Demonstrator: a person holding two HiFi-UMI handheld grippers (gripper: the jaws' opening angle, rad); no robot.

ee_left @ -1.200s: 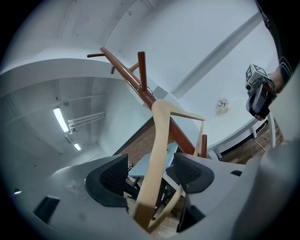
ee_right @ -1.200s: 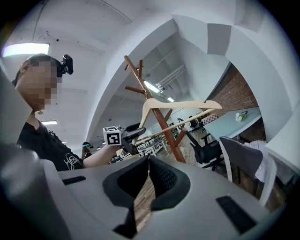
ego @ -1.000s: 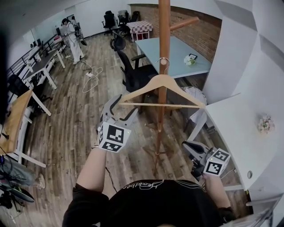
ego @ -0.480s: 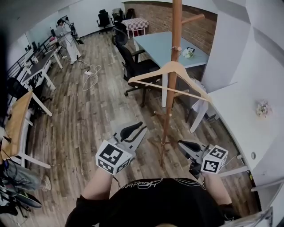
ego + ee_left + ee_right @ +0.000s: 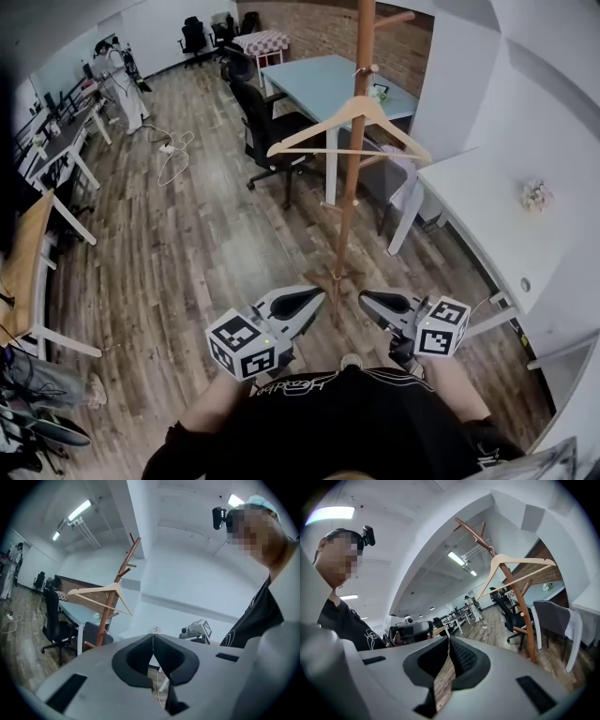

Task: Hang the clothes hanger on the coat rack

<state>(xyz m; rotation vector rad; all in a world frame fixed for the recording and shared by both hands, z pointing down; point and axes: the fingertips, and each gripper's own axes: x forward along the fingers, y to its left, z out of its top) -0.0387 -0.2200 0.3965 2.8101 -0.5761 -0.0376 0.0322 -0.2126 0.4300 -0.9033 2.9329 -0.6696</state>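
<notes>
The light wooden clothes hanger (image 5: 349, 127) hangs by its metal hook from a peg on the brown wooden coat rack (image 5: 354, 187); nothing holds it. It also shows far off as the hanger (image 5: 96, 592) on the rack (image 5: 112, 606), and as the hanger (image 5: 513, 569) on the rack (image 5: 518, 606). My left gripper (image 5: 317, 297) is low and close to my body. Its jaws have just been closing and now meet with nothing between them (image 5: 153, 637). My right gripper (image 5: 366, 298) is beside it, shut and empty (image 5: 449, 641). Both point towards the rack's base.
Black office chairs (image 5: 262, 122) and a pale blue table (image 5: 323, 80) stand behind the rack. A white counter (image 5: 487, 216) runs along the right. Desks (image 5: 56, 150) line the left wall, a person (image 5: 117, 80) stands far back, and a cable (image 5: 173, 155) lies on the wood floor.
The left gripper has drawn back from the hanger's left arm towards my body, sunk, rolled, and gone from open to shut. The right gripper has pulled back too. The hanger stays on the peg.
</notes>
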